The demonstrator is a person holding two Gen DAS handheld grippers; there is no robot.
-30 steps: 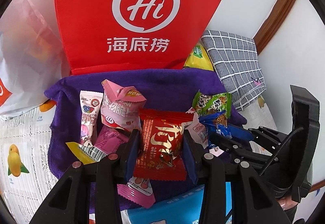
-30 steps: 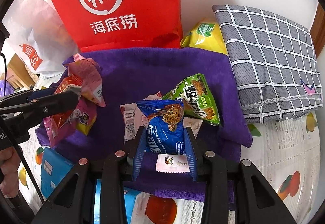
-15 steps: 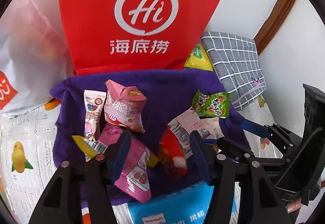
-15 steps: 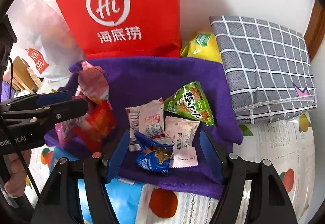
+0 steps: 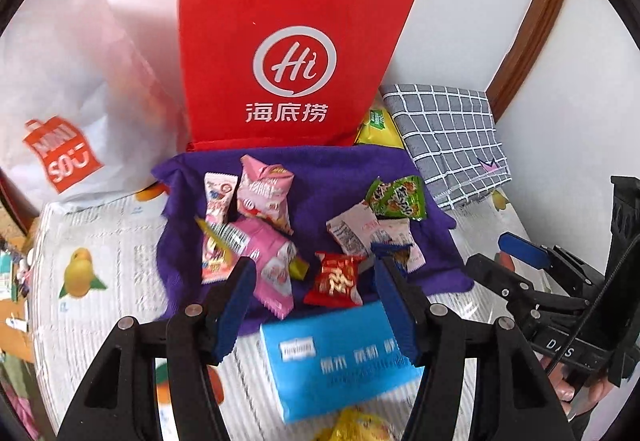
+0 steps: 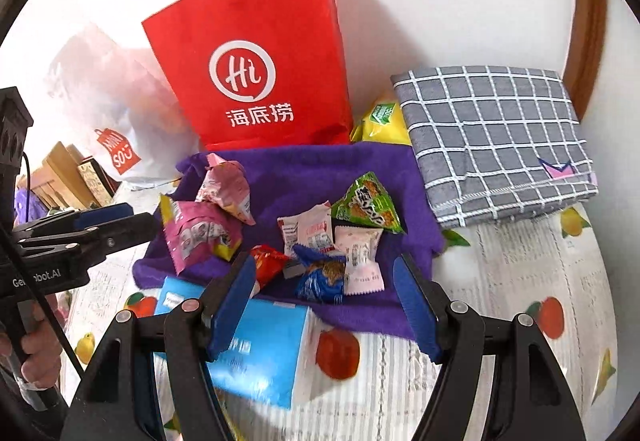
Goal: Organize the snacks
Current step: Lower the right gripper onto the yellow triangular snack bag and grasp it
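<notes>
Left gripper [image 5: 316,305]: jaws apart, nothing between the blue pads, raised above the near edge of the purple fleece cloth [image 5: 332,169]. Right gripper [image 6: 326,301]: jaws likewise apart and empty, raised over the same cloth edge.

Directly ahead of the left gripper, a small red foil snack packet with gold print [image 5: 336,283] lies flat on the cloth. Ahead of the right gripper, a crumpled blue foil cookie packet [image 6: 320,277] lies on the cloth, touching a pale pink wrapped sweet [image 6: 360,253]. Behind these lie a white printed sachet [image 6: 308,229] and a green triangular snack packet [image 6: 368,205]. On the left part of the cloth, a cluster of pink snack packets [image 5: 256,225] overlaps.

A light blue tissue pack [image 5: 340,361] lies on the fruit-print tablecloth [image 6: 520,281], just at the cloth's near edge. Behind the cloth stands a red paper carrier bag with a white logo [image 5: 288,53], upright against the wall. To its right lie a yellow pouch [image 6: 384,121] and a folded grey checked fabric [image 6: 492,137]. A white plastic shopping bag [image 5: 68,89] sits to the left.
</notes>
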